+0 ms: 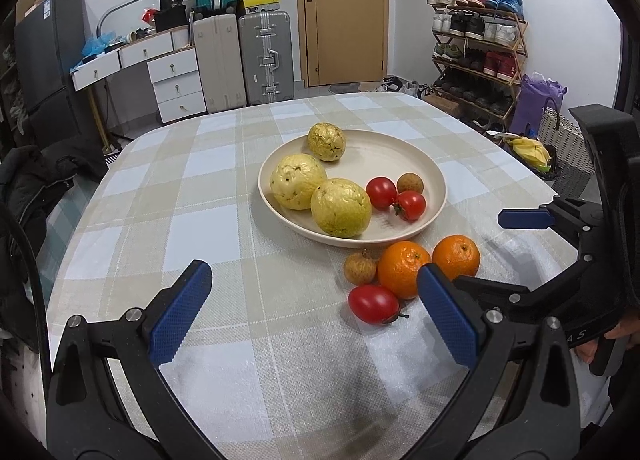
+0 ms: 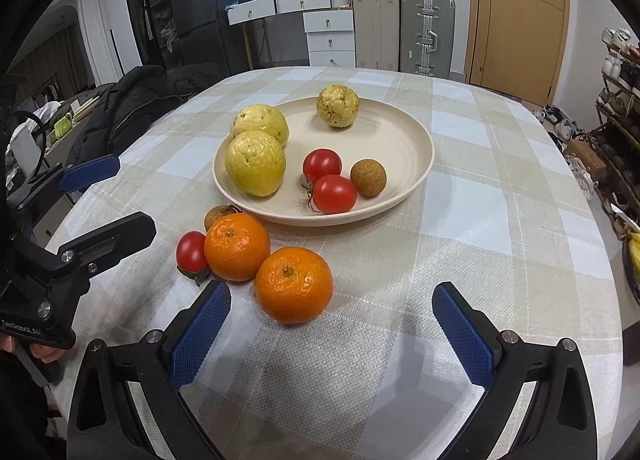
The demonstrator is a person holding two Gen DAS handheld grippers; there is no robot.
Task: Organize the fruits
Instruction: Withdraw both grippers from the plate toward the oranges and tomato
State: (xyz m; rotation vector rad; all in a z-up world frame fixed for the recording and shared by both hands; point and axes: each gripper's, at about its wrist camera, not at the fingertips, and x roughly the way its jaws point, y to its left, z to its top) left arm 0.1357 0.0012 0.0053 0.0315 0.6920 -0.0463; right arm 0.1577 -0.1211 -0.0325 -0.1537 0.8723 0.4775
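Note:
A cream plate [image 1: 436, 176] [image 2: 416, 140] in the table's middle holds three yellow guavas [image 1: 298, 186] [image 2: 256, 168], two red tomatoes [image 1: 381, 192] [image 2: 334, 193] and a brown longan [image 1: 410, 183] [image 2: 368, 177]. On the cloth in front of it lie two oranges [image 1: 402, 268] [image 2: 293, 284], one tomato [image 1: 373, 303] [image 2: 191, 252] and one longan [image 1: 360, 268] [image 2: 218, 216]. My left gripper [image 1: 314, 314] is open and empty, just short of the loose fruit. My right gripper [image 2: 332, 334] is open and empty, just behind the nearer orange.
A checked tablecloth [image 1: 200, 200] covers the table. A black jacket [image 2: 132, 104] lies at the left edge. Suitcases [image 1: 264, 56], white drawers [image 1: 176, 84], a door [image 1: 344, 12] and a shoe rack [image 1: 480, 56] stand behind.

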